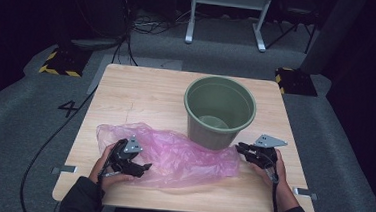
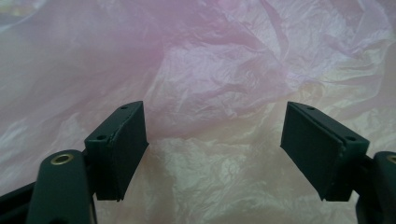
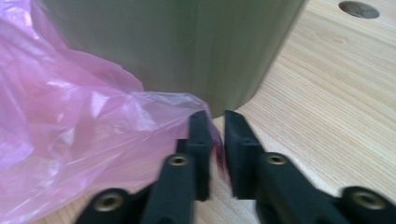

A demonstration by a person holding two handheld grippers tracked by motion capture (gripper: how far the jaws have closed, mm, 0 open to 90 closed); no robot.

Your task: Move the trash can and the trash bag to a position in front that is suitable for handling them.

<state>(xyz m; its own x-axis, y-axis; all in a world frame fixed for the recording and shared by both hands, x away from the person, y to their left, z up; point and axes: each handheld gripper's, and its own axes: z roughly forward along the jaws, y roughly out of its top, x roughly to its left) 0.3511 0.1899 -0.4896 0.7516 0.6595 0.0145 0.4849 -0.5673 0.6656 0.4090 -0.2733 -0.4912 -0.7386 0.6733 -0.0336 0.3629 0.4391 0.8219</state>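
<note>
Two grippers at the near half of the table. Left gripper rests on the left end of the crumpled pink translucent plastic bag; in the left gripper view its jaws stand wide apart with only bag film behind them, nothing pinched. Right gripper sits at the bag's right end; in the right gripper view the jaws stand narrow, a slim gap between them, with the bag's corner edge lying in that gap. Whether the pads press the film cannot be told.

Bag lies flat and wrinkled on the light wooden table, long axis running left to right along the near edge, spanning from one gripper to the other. Its right corner points at the right gripper.

Olive-green round plastic bucket stands upright just behind the bag's right part, touching the film at its base. It is close ahead of the right gripper, blocking the way forward there.

Grey carpet floor surrounds the table; black cable trails off to the left.
</note>
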